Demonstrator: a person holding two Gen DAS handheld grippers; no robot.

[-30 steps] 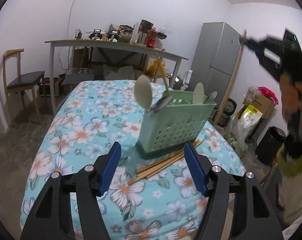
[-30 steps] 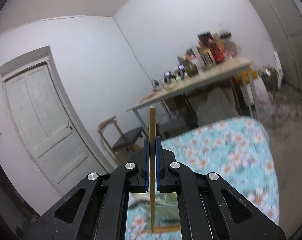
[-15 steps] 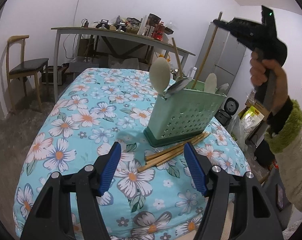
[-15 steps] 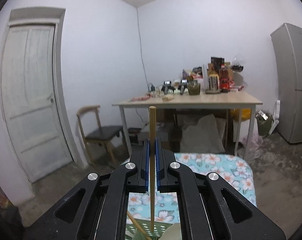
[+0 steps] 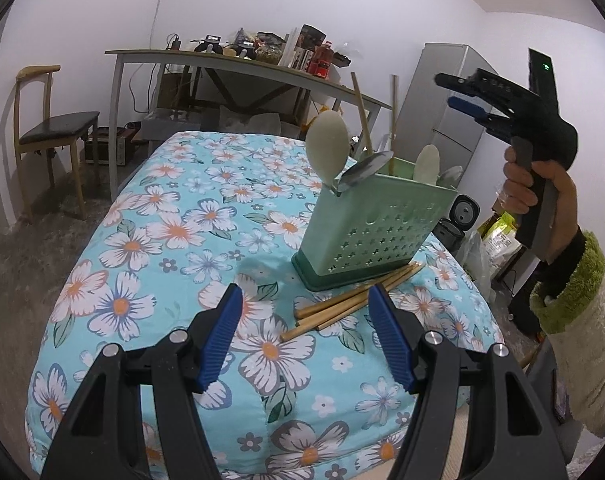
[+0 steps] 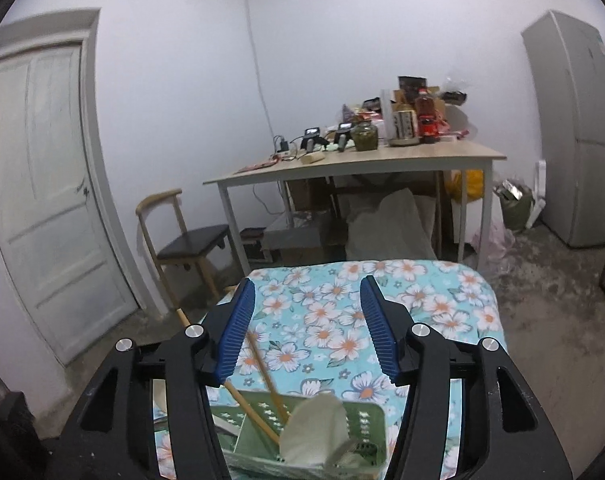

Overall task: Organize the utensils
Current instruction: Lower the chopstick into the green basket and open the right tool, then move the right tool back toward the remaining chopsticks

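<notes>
My right gripper has just spread its jaws, empty, above the pale green star-punched utensil holder holding spoons and two chopsticks. My left gripper gapes, empty, before loose chopsticks at the holder's foot on the flowered tablecloth.

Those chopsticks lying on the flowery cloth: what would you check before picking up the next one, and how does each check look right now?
1. Right gripper empty: ok, jaws have just been opening, nothing between them.
2. Last chopstick inside the green holder: ok, it stands in it.
3. Left gripper open: ok, nothing held.
4. Loose chopsticks reachable: ok, lying on the cloth against the holder's base.
5. Holder upright: ok.
6. Room left in the holder: cannot tell.
</notes>
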